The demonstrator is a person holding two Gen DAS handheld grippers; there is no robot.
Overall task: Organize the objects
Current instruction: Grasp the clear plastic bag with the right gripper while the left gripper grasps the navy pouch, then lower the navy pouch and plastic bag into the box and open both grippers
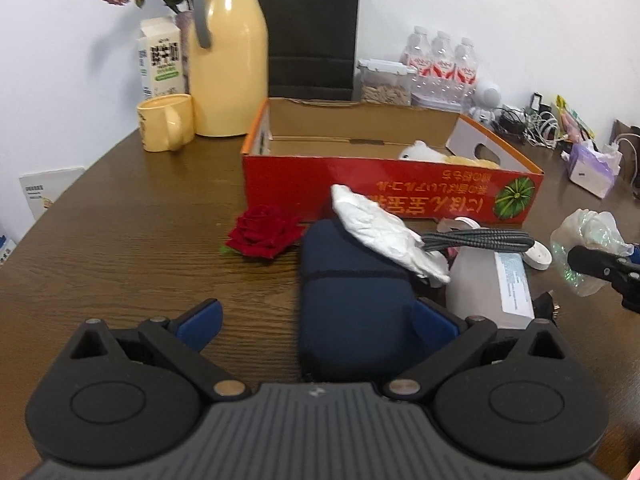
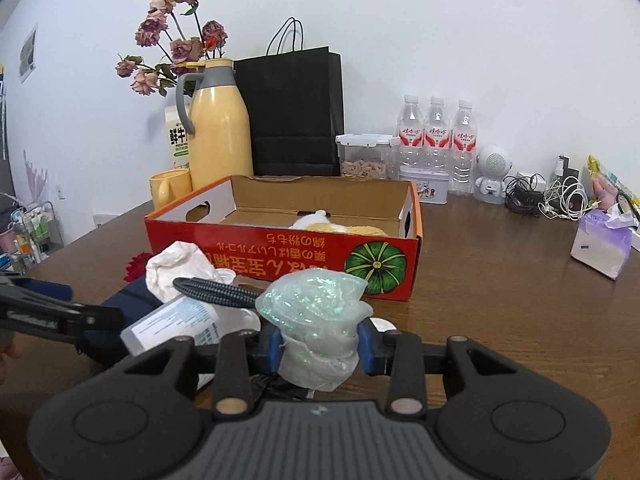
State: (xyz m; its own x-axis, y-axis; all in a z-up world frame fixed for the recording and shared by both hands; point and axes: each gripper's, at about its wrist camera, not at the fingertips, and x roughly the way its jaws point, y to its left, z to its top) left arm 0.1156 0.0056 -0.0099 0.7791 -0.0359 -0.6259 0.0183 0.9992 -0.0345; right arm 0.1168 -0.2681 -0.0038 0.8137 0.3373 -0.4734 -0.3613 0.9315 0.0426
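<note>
Tin behind box, right view only

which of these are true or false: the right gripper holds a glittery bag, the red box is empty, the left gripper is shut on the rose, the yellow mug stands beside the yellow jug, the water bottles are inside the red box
1. The right gripper holds a glittery bag. True: its pads press on the bag from both sides.
2. The red box is empty. False: a white and tan soft thing lies inside it.
3. The left gripper is shut on the rose. False: its jaws stand open around a dark blue pouch, and the rose lies apart on the table.
4. The yellow mug stands beside the yellow jug. True.
5. The water bottles are inside the red box. False: they stand behind it by the wall.
</note>
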